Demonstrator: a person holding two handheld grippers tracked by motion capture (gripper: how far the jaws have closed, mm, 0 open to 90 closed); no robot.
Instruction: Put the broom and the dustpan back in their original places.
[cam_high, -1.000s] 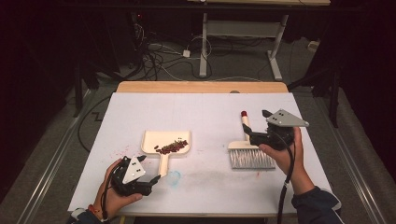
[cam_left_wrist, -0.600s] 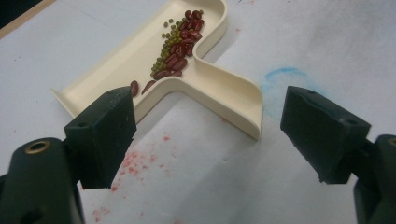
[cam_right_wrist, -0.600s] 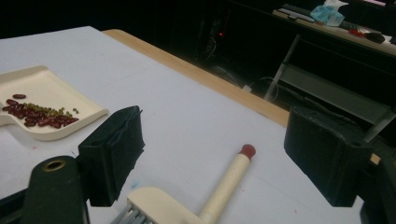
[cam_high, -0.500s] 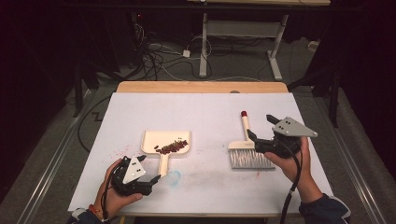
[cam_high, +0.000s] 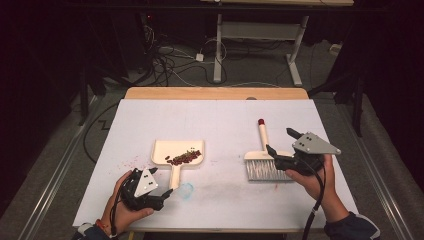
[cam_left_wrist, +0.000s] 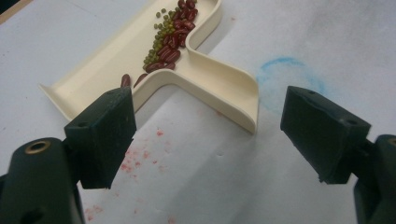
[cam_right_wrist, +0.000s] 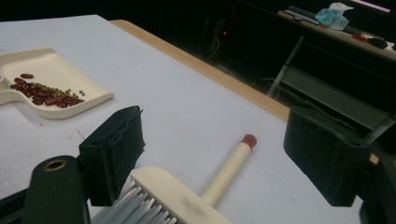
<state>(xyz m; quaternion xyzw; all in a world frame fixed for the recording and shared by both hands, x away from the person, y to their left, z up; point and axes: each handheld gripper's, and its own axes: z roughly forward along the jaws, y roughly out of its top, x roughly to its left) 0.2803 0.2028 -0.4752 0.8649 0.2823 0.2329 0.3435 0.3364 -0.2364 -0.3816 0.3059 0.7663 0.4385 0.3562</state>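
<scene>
A cream dustpan (cam_high: 177, 150) lies left of the table's middle with red and green beans (cam_high: 183, 157) in it. My left gripper (cam_high: 162, 184) is open at the end of the dustpan's handle (cam_left_wrist: 233, 95), and the handle lies just ahead of its jaws. In the left gripper view that gripper (cam_left_wrist: 208, 135) holds nothing. A cream brush (cam_high: 262, 162) with a red-tipped handle (cam_high: 261, 121) lies at the right. My right gripper (cam_high: 280, 141) stands open over the brush head (cam_right_wrist: 177, 196), with the handle (cam_right_wrist: 229, 168) running out between its jaws, untouched.
The white table top (cam_high: 215, 120) ends in a wooden strip (cam_high: 215, 93) at the far edge. A blue smudge (cam_left_wrist: 289, 77) and faint red stains (cam_left_wrist: 140, 154) mark the surface near the dustpan handle. Dark floor with cables and a desk frame (cam_high: 260, 30) lies beyond.
My right gripper has drifted slightly right and toward the near edge, staying open by the brush. The brush, the dustpan and the left gripper have not moved.
</scene>
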